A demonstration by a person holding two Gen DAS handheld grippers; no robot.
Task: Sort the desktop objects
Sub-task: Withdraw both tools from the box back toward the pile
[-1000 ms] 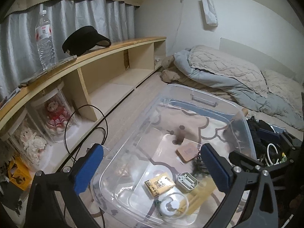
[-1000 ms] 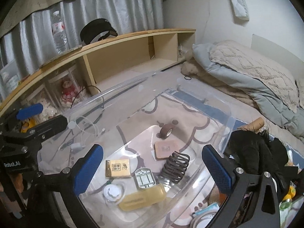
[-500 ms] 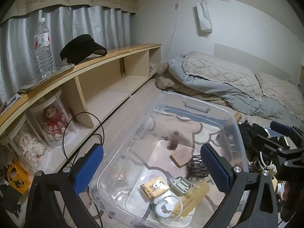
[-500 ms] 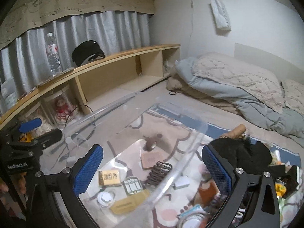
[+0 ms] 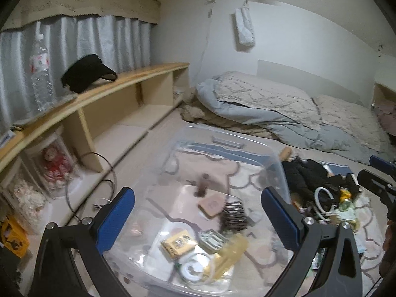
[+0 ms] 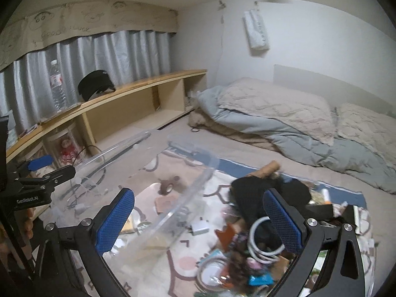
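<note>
A clear plastic bin (image 5: 277,163) sits on the rug and holds a yellow box (image 5: 177,243), a grey plug adapter (image 5: 212,238), a black coil hair clip (image 5: 234,214), a pink card (image 5: 210,204) and a brown tape roll (image 5: 203,185). My left gripper (image 5: 198,220) hangs open and empty above the bin. My right gripper (image 6: 198,222) is open and empty above the bin's right rim (image 6: 195,195). A pile of loose objects lies right of the bin: black cloth (image 6: 259,193), a white cable coil (image 6: 262,240), a white charger (image 6: 200,227).
A long wooden shelf (image 5: 99,94) runs along the left wall with a water bottle (image 5: 40,69) and black visor (image 5: 86,74) on top. Doll jars (image 5: 54,163) stand under it. Bedding (image 5: 272,109) lies behind. A black cable (image 5: 99,173) loops on the floor.
Both grippers have risen and pulled back from the bin. The right gripper has swung right, from over the bin to its right rim and the pile.
</note>
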